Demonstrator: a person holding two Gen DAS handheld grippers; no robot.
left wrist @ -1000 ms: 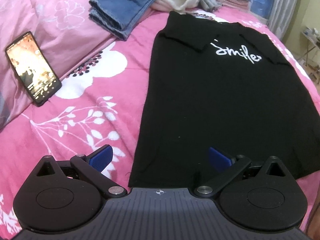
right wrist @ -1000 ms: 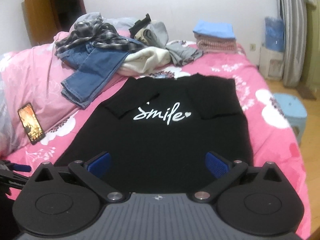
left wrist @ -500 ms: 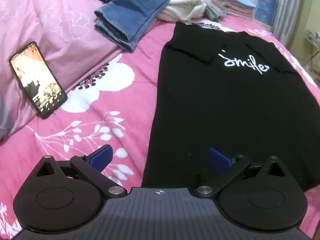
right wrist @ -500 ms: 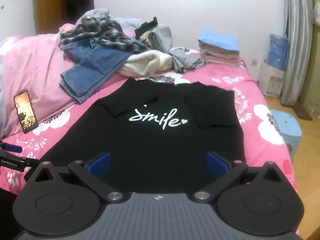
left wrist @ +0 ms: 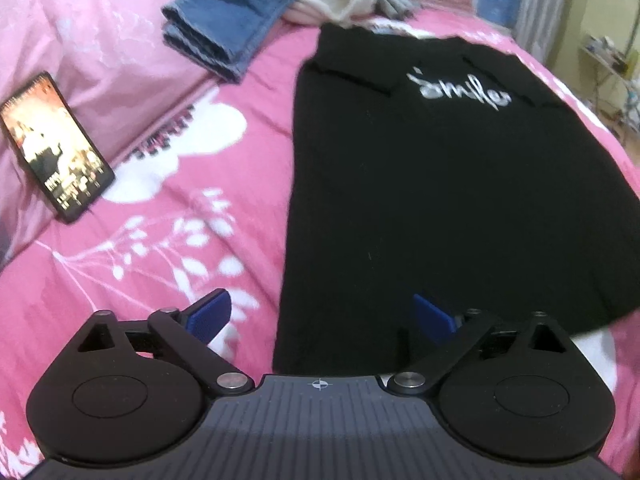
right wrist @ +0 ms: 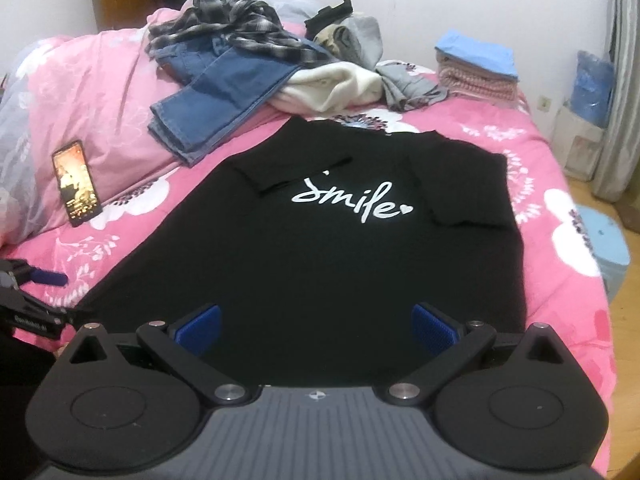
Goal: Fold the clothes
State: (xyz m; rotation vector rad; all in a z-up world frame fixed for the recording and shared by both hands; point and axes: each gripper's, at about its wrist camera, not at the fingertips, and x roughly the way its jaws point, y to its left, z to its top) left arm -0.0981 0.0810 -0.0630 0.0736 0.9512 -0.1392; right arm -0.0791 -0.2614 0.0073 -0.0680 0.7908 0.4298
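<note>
From the left wrist view, the left gripper (left wrist: 322, 314) hangs over the near left corner of the black T-shirt (left wrist: 460, 184), jaws wide but closing, the cloth edge between them untouched. A phone (left wrist: 54, 148) leans at the left edge, jeans (left wrist: 232, 24) at the top.

From the right wrist view, the right gripper (right wrist: 316, 326) stands wide and empty above the shirt's near hem; the shirt lies flat mid-frame on the pink bedspread (right wrist: 560, 184), sleeves folded in
</note>
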